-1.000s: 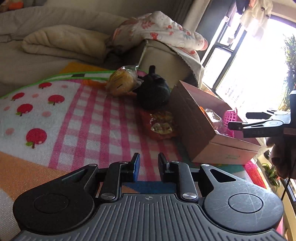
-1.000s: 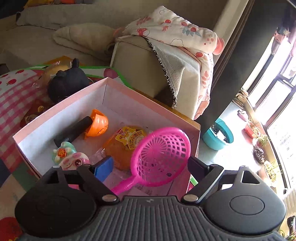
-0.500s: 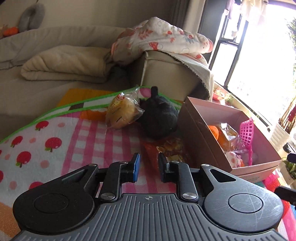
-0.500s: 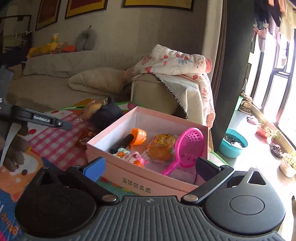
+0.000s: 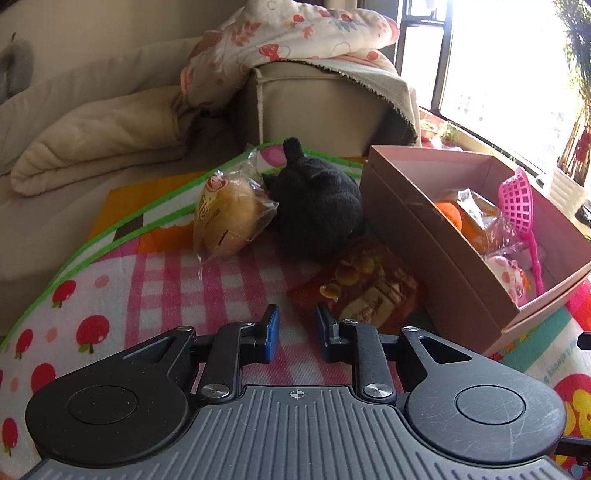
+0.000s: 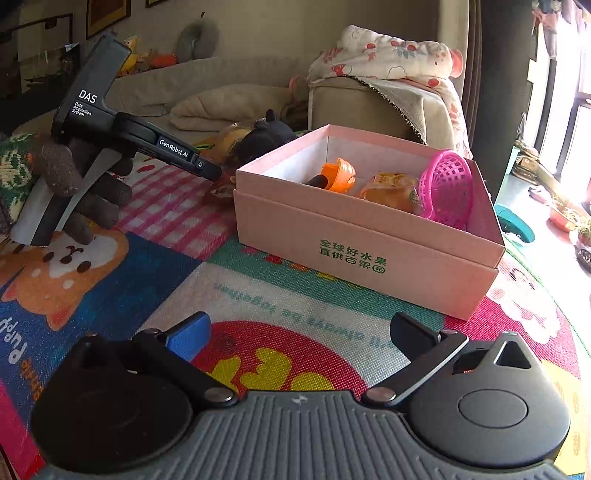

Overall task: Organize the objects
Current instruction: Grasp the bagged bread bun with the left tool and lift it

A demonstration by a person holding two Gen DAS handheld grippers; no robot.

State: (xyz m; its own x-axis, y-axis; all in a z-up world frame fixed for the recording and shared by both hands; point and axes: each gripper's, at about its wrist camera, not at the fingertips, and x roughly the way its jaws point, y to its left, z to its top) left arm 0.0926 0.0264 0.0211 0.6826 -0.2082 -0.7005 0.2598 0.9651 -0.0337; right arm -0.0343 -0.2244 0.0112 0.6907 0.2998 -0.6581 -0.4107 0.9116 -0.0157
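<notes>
Pink box (image 6: pixel 365 254) on colourful play mat (image 6: pixel 280 302), beige sofa (image 5: pixel 325 103) behind

Pretty clearly somebody's living room. There's a beige sofa (image 6: pixel 221 74) along the back wall with a folded blanket (image 5: pixel 96 144) on it, a flowery quilt (image 5: pixel 295 40) slung over the armrest, and framed pictures (image 6: pixel 107 14) on the wall. The floor's covered with a kids' play mat (image 6: pixel 258 295) full of cartoon prints, a big window (image 5: pixel 491 74) lets daylight in, and potted plants (image 6: pixel 565 210) sit under it.
</notes>
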